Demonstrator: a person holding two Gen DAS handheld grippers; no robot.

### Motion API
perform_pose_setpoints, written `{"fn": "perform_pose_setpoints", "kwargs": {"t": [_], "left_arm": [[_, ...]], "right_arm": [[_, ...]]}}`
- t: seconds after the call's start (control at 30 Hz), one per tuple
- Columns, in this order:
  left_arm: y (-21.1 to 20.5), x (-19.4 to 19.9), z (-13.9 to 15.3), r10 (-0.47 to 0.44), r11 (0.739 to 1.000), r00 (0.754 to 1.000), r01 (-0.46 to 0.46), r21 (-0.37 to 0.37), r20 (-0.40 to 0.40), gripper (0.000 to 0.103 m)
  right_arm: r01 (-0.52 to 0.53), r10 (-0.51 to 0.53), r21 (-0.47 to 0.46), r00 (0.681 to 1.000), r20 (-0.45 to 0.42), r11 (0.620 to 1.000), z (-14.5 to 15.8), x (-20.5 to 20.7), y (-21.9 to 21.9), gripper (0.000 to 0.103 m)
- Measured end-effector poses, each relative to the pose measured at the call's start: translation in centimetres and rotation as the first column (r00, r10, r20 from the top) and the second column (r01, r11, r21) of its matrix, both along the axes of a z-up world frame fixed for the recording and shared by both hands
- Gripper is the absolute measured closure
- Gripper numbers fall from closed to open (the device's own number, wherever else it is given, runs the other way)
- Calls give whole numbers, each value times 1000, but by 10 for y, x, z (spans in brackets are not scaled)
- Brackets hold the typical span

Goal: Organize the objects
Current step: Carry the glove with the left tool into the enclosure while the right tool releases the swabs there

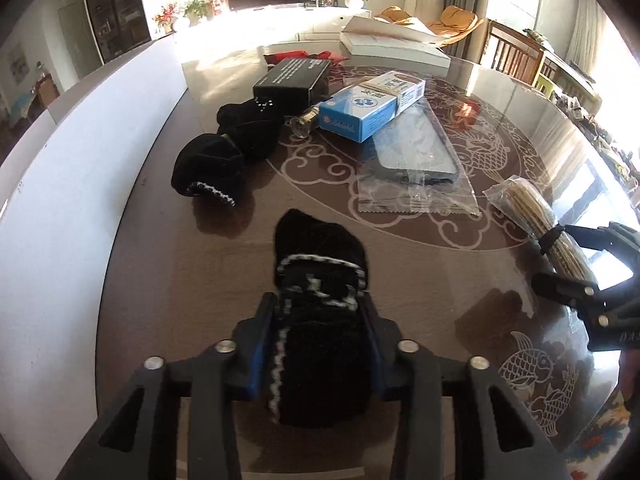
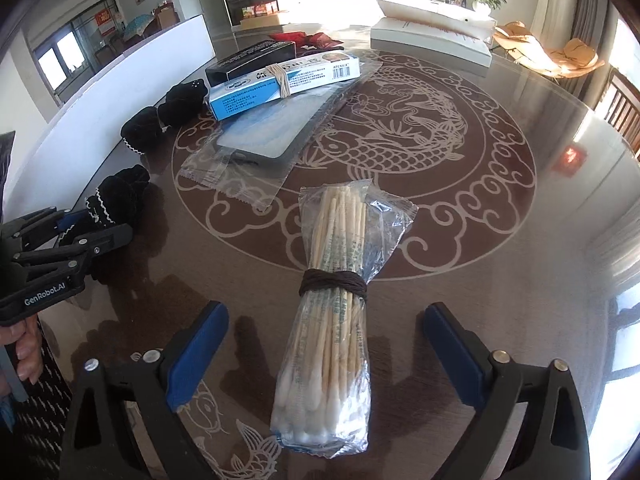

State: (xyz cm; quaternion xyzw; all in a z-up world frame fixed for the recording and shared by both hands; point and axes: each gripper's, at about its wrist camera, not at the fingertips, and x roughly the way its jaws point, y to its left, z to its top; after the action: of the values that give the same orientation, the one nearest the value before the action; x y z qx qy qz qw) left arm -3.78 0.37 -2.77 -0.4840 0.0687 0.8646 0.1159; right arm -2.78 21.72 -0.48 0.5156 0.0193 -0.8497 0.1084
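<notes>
A black knit piece with white trim (image 1: pixel 320 248) sticks out from my left gripper (image 1: pixel 320 304), which is shut on it just above the round table (image 1: pixel 180 280). In the right wrist view this gripper (image 2: pixel 96 228) is at the left edge with the same black piece (image 2: pixel 116 196) in it. A clear pack of cotton swabs (image 2: pixel 336 240), tied with a dark band, lies on the table between the blue pads (image 2: pixel 200 344) of my right gripper (image 2: pixel 324 316). The jaws stand wide, and neither pad touches the pack. The left wrist view shows the right gripper (image 1: pixel 572 260) astride the swab pack (image 1: pixel 524 204).
Two more black knit pieces (image 1: pixel 208 168) (image 1: pixel 248 120) lie at the left by a white partition (image 1: pixel 60 200). Further back are a blue-white box (image 1: pixel 372 104) bound with a rubber band, a black box (image 1: pixel 292 76), a bagged phone case (image 1: pixel 416 160) and a white book (image 1: pixel 396 48).
</notes>
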Motion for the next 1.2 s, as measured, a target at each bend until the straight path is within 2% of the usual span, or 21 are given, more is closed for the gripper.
{"fn": "perform_pose_setpoints", "kwargs": {"t": [0.03, 0.07, 0.17, 0.3, 0.4, 0.5, 0.57, 0.63, 0.7, 0.8, 0.83, 0.9, 0.93, 0.97, 1.0, 1.07, 1.13, 1.2], "left_arm": [[-1, 2, 0, -1, 1000, 1000, 1, 16, 4, 73], [-4, 4, 1, 2, 999, 1000, -2, 48, 8, 73], [-24, 17, 9, 49, 985, 999, -52, 162, 21, 73], [-59, 34, 52, 107, 953, 994, -95, 287, -27, 73], [-97, 40, 95, 164, 938, 982, -126, 323, -95, 73], [-150, 36, 127, 247, 930, 959, -195, 311, -137, 73], [-190, 28, 138, 318, 926, 936, -273, 260, -149, 73], [-229, 18, 141, 385, 911, 912, -351, 215, -145, 73], [-263, 8, 140, 445, 891, 886, -422, 170, -133, 73], [-302, -5, 130, 508, 861, 853, -499, 98, -122, 72], [-313, -9, 124, 527, 850, 843, -521, 78, -113, 70], [-331, -14, 108, 567, 824, 820, -566, 36, -81, 58], [-338, -12, 100, 590, 806, 804, -591, 10, -74, 44], [-342, -8, 94, 610, 790, 788, -613, -4, -82, 37], [-345, -1, 90, 624, 779, 775, -627, 3, -100, 36], [-345, 15, 87, 635, 772, 765, -634, 52, -109, 36], [-334, 28, 89, 636, 771, 761, -628, 101, -126, 36], [-310, 44, 99, 604, 797, 779, -587, 146, -166, 36]], "right_arm": [[-5, 5, 20, 1000, 3, 1000, 4, -2, 2, 58], [-22, 21, 23, 1000, 17, 1000, 6, -5, 3, 74], [-36, 35, 16, 998, 45, 999, 7, -6, 4, 74], [-36, 42, -155, 999, 30, 987, 32, -6, -5, 74], [-111, 105, -255, 994, -34, 960, 68, -11, -45, 74], [-231, 205, -331, 972, -113, 915, 109, -20, -109, 74], [-317, 276, -360, 948, -161, 878, 133, -25, -160, 74], [-392, 342, -382, 920, -193, 837, 149, -27, -212, 74], [-459, 408, -375, 888, -213, 805, 158, -28, -264, 74], [-520, 479, -359, 854, -202, 775, 155, -29, -331, 74], [-533, 499, -353, 845, -192, 769, 150, -29, -350, 73], [-546, 527, -315, 836, -149, 776, 135, -30, -379, 67], [-539, 529, -304, 840, -125, 785, 128, -30, -387, 54], [-531, 521, -307, 845, -121, 790, 124, -29, -387, 43], [-527, 512, -311, 848, -137, 791, 122, -27, -383, 39], [-527, 491, -287, 850, -191, 800, 122, -20, -364, 19], [-517, 462, -232, 850, -252, 824, 119, -11, -336, 17], [-486, 427, -167, 855, -295, 858, 110, -2, -300, 14]]}}
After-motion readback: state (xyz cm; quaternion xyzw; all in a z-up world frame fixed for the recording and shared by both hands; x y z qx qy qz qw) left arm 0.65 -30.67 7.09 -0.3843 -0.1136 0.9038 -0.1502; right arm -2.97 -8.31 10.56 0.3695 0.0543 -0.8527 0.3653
